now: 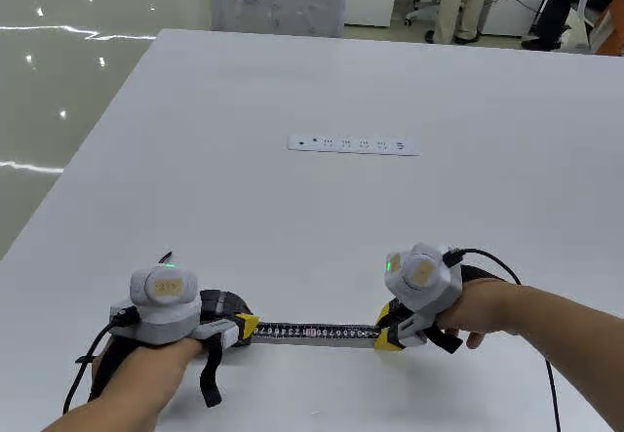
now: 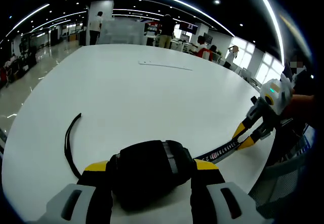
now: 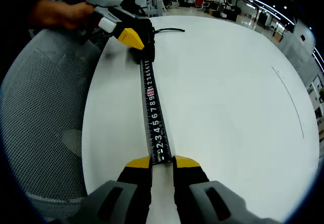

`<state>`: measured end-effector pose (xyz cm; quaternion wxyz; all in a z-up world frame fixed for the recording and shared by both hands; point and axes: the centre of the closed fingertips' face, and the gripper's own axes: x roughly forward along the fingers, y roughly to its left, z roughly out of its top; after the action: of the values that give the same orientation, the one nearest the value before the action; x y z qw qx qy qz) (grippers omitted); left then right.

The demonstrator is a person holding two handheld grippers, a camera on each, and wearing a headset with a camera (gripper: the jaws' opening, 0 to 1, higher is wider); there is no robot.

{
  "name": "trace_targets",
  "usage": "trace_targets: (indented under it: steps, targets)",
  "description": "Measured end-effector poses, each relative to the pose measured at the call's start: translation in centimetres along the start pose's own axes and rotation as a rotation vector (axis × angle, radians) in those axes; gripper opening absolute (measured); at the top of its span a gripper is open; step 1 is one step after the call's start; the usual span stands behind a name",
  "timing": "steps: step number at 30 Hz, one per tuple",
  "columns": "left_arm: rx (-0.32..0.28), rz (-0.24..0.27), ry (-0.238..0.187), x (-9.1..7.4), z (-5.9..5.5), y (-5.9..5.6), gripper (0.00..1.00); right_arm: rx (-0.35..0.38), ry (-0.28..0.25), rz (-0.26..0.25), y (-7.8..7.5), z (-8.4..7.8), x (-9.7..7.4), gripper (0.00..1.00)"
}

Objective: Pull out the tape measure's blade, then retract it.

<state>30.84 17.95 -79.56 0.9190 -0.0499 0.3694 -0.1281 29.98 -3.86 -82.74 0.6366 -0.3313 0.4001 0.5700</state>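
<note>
Black blade (image 1: 314, 332) is out, bottom middle: your right gripper (image 1: 388, 335) pinches its tip, your left gripper (image 1: 244, 327) squeezes the case (image 2: 147, 171). Letting it back remains.

The desk (image 1: 292, 81) showed a smooth, matt white top, set against a polished floor (image 1: 58, 52) that mirrored the ceiling lights. The tape measure's black case (image 2: 149, 171) looked like matt plastic and its dark blade (image 3: 153, 113) faintly glossy, beside a chair (image 3: 45, 113) of grey mesh.
</note>
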Motion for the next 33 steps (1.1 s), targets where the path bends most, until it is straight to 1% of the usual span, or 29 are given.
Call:
trace_targets:
  steps: [11, 33]
  targets:
    - [-0.004, -0.001, 0.000, 0.0, 0.0, 0.0, 0.59, -0.007, 0.001, 0.001, 0.1, 0.7, 0.3, 0.14]
    - [-0.014, -0.004, -0.001, 0.0, 0.1, -0.1, 0.59, -0.007, -0.023, -0.001, 0.0, 2.2, 1.2, 0.14]
